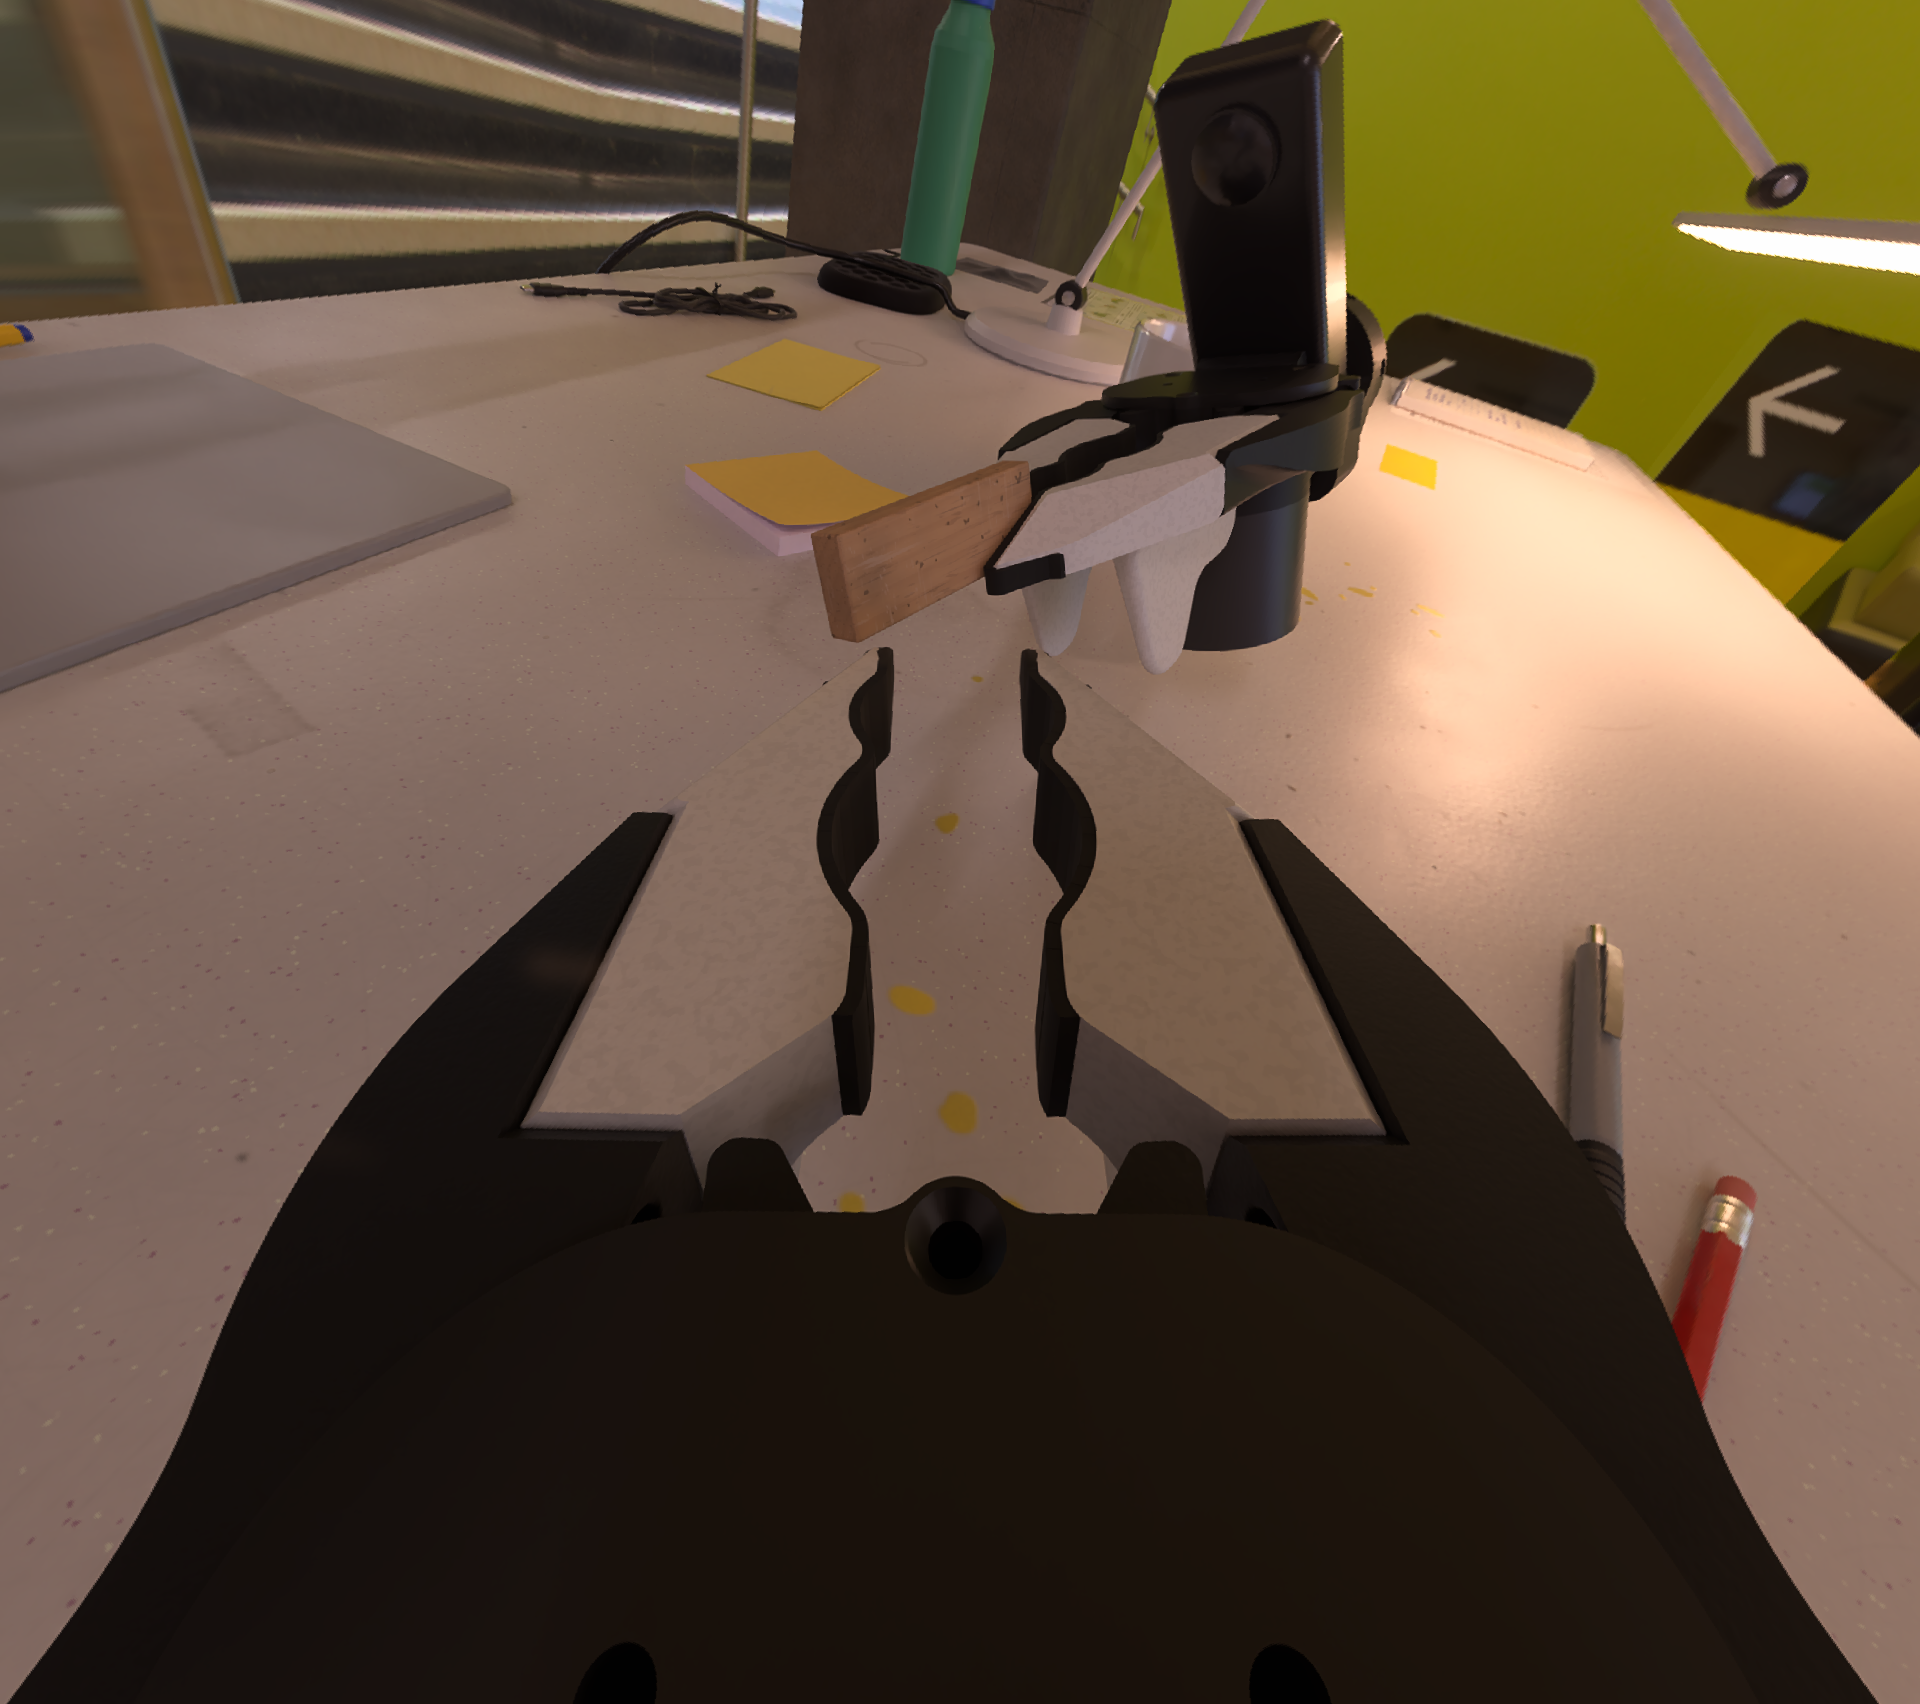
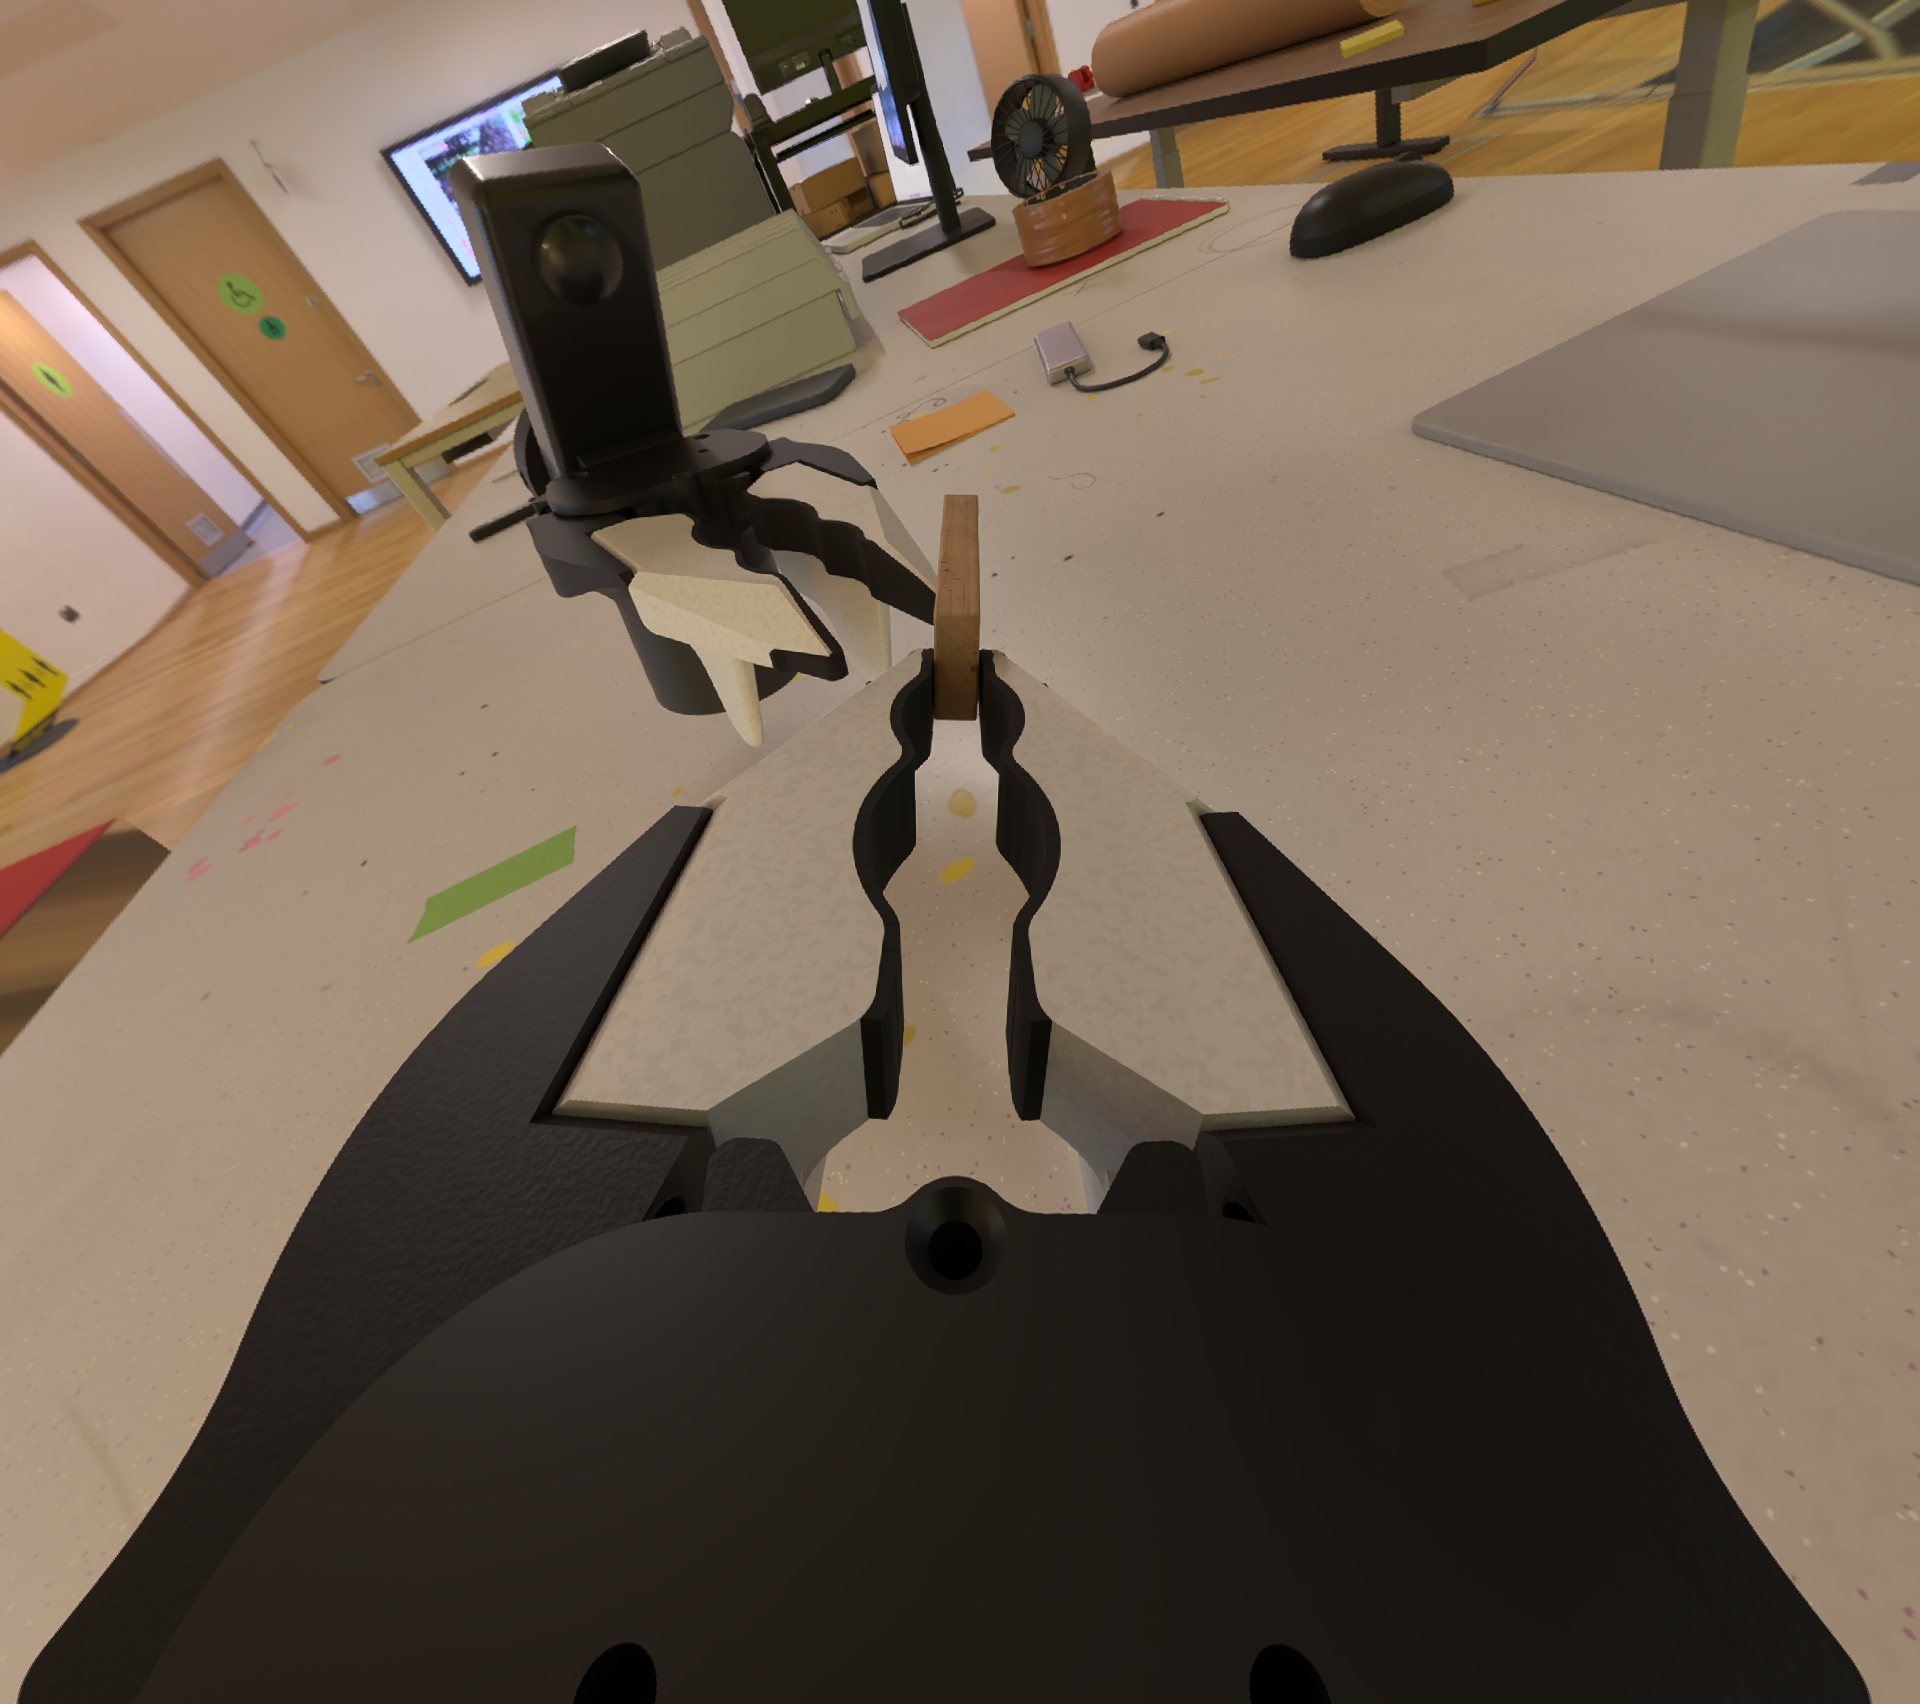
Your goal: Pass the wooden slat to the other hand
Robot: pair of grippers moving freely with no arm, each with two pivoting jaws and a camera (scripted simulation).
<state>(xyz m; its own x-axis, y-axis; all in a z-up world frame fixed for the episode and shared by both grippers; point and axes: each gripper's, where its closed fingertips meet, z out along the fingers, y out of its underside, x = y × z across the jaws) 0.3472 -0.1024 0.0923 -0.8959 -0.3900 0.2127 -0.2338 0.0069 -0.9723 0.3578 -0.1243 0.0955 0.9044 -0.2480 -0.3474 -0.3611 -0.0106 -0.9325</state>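
Observation:
The wooden slat [image 2: 957, 574] stands on edge above the white table [image 2: 1351, 823], clamped at its near end between the tips of my right gripper [image 2: 956, 667]. In the left wrist view the slat [image 1: 914, 548] sticks out to the left of the right gripper [image 1: 1013, 511]. My left gripper [image 1: 956, 667] is open and empty, with its tips just below and short of the slat's free end. In the right wrist view the left gripper [image 2: 873, 631] sits close on the slat's left, jaws apart, not touching it.
A green bottle [image 1: 951, 116], a lamp base [image 1: 1049, 335], a black cable [image 1: 707, 298] and yellow note pads [image 1: 795, 485] lie beyond. A grey mat [image 1: 208, 491] is at the left. A pen [image 1: 1595, 1031] and red pencil [image 1: 1714, 1280] lie at the right.

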